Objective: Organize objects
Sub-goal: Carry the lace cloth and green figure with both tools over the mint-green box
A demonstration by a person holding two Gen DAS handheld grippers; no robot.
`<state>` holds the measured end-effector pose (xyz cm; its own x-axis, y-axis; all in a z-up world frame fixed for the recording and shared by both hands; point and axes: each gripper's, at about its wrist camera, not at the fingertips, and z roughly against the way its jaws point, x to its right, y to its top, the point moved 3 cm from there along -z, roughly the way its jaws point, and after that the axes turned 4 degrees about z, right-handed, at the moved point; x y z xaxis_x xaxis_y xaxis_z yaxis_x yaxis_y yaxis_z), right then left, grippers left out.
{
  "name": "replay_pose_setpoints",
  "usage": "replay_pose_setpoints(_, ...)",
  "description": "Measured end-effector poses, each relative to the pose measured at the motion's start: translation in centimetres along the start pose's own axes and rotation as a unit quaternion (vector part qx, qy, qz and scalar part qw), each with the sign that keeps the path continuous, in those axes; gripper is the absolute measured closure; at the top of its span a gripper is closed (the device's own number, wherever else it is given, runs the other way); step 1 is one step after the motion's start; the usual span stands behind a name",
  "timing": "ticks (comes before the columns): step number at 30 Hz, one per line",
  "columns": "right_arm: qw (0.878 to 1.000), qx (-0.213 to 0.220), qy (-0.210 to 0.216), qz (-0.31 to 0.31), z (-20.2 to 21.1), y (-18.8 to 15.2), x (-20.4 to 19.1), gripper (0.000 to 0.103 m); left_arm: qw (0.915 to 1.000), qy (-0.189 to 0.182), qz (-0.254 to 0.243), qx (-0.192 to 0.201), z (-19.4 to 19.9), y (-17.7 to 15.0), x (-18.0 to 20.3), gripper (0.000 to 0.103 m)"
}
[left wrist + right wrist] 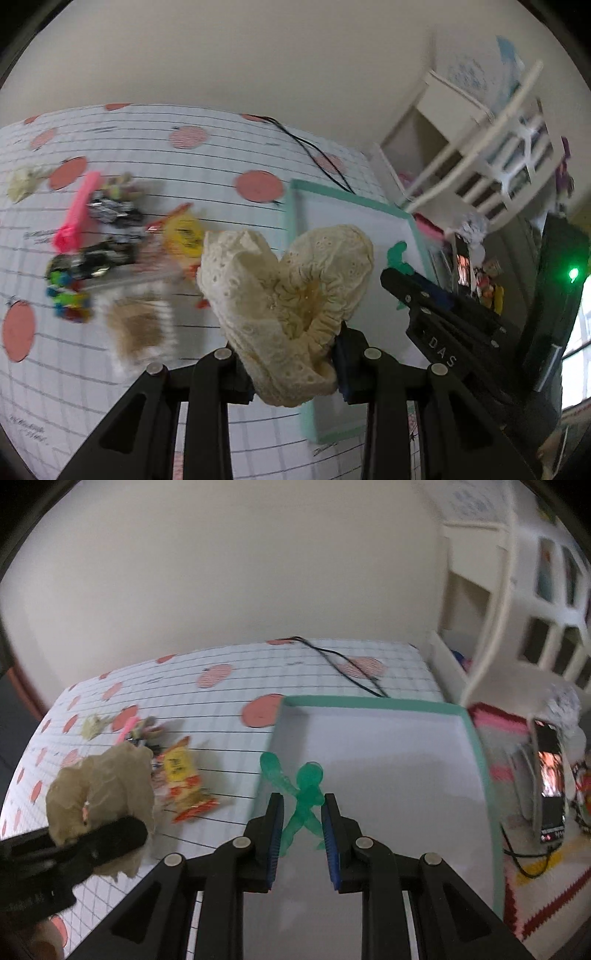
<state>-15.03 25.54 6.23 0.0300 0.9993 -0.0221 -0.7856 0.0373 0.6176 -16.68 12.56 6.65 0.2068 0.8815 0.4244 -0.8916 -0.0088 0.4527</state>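
Note:
My left gripper (295,354) is shut on a cream lace scrunchie (284,295) and holds it above the table, left of the tray. It also shows in the right wrist view (99,790). My right gripper (301,812) is shut on a green translucent toy figure (303,794) above the left part of the teal-rimmed white tray (476,746). The tray shows in the left wrist view (295,206) too, with the right gripper (402,280) over it.
On the dotted grid tablecloth (184,166) lie a yellow snack packet (181,771), a pink clip (74,218), toy cars (103,236), a beige pad (136,328) and another scrunchie (22,181). A black cable (347,664) crosses the far side. A phone (550,775) stands at the right.

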Motion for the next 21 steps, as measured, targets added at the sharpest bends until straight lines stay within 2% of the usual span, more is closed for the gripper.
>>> replay_pose_setpoints(5,1.0,-0.002,-0.025,-0.004,-0.1,-0.2,2.3,0.08,0.9994,-0.012,-0.014,-0.029,-3.3,-0.9,2.6,0.07)
replay_pose_setpoints(8,0.999,-0.007,-0.038,-0.016,-0.2,-0.3,3.6,0.08,0.999,-0.023,-0.024,-0.031,-4.6,-0.7,3.8,0.069)
replay_pose_setpoints(14,0.998,-0.011,-0.054,-0.033,-0.7,-0.4,5.7,0.08,0.9977,-0.009,-0.053,-0.042,-8.1,0.0,5.5,0.071)
replay_pose_setpoints(21,0.997,-0.025,-0.067,-0.039,-2.4,-0.5,7.0,0.08,0.9979,0.009,-0.024,-0.06,-11.2,0.3,4.6,0.071)
